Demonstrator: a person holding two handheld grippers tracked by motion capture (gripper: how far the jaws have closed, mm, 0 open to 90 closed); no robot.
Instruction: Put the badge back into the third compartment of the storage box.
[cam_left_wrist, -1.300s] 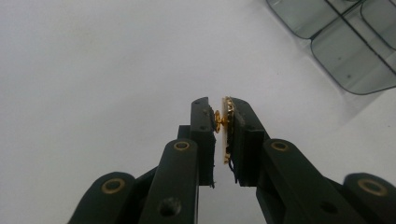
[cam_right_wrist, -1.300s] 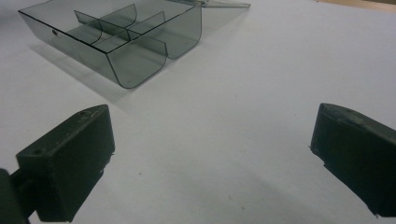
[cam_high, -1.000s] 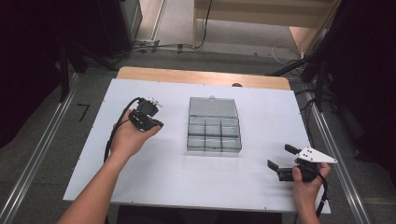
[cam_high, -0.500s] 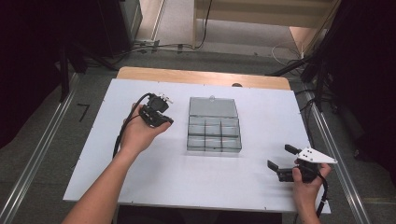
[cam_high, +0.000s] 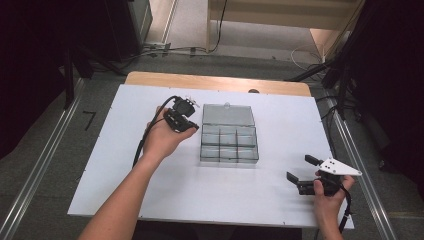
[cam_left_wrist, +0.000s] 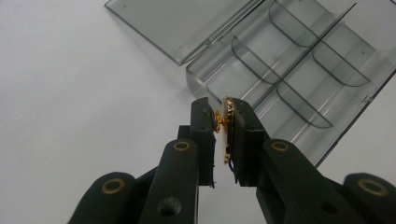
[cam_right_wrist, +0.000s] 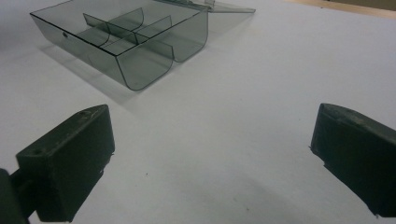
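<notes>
Carry step: left gripper (cam_left_wrist: 223, 122) jaws clamped on a small gold piece (cam_left_wrist: 226, 128), nearing the box (cam_high: 229, 140). Right gripper (cam_high: 305, 175) jaws apart, parked. Next, probably pick a compartment and let go.

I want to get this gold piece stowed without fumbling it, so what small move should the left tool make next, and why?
Probably carry the left tool a little further over the clear compartment box, until it hangs above one compartment. Its jaws are shut on a small gold item, the lid lies open behind, and the tool sits just at the box's near corner, not yet over a cell. Opening now would likely drop it on the table.
</notes>
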